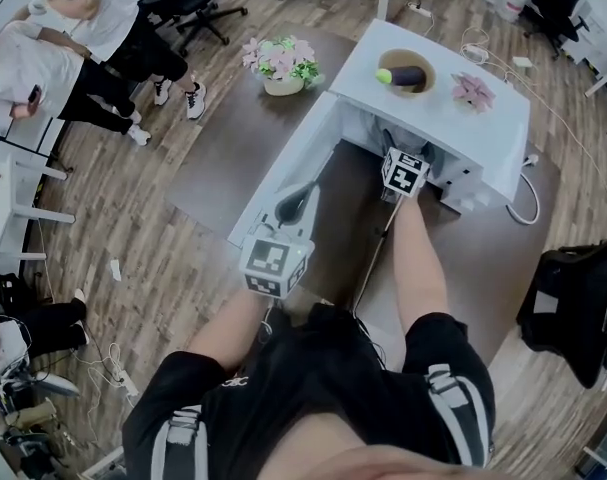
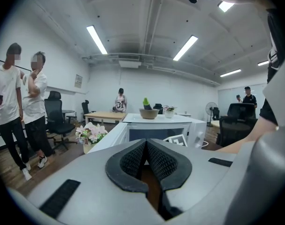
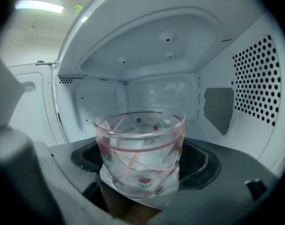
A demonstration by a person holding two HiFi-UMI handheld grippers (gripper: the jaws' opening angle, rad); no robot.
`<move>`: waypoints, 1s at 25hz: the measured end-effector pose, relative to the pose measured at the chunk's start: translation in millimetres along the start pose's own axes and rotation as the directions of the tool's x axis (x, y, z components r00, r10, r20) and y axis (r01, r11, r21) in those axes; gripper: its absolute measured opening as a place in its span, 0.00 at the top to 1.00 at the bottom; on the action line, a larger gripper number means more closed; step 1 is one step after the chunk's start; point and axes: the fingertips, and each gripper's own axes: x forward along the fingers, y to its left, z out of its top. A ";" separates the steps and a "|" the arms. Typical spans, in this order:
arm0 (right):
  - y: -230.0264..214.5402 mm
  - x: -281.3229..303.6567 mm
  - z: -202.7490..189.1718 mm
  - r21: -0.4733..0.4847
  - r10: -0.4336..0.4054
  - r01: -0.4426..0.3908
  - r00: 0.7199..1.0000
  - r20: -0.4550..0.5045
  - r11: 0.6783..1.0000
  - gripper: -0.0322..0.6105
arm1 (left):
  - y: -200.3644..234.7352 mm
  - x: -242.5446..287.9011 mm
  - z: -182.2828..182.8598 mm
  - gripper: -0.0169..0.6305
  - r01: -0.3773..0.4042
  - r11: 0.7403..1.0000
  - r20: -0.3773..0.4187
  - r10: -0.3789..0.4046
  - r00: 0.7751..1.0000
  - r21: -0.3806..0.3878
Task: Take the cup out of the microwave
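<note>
- Done: microwave door [image 1: 273, 193] open; right gripper [image 3: 142, 165] inside, jaws clamped on glass cup [image 3: 140, 144].
- Idle: left gripper [image 2: 146, 161], jaws together, empty.
- Pending: lift cup, withdraw from cavity.

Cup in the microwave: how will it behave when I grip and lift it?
The cup looks like clear glass: probably stiff, slippery in a grip, and breakable if squeezed hard. It is wide and low, so unlikely to tip. Whether it holds water I cannot tell; keep it level.

One cup [image 3: 140, 149], one microwave [image 1: 443, 128] — two grippers [image 2: 146, 144] [image 3: 142, 162] (one per hand).
</note>
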 end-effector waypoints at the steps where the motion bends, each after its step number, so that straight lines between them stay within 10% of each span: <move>1: 0.8 -2.6 -0.3 0.004 0.004 -0.004 1.000 0.002 1.000 0.23 | 0.3 -1.3 0.0 0.97 -0.002 1.000 0.000 0.002 1.000 0.000; 25: 44.4 -203.1 31.9 0.023 0.069 -0.074 0.984 0.167 0.997 0.23 | -23.9 -41.1 33.4 0.97 0.101 0.995 0.113 -0.101 0.988 0.007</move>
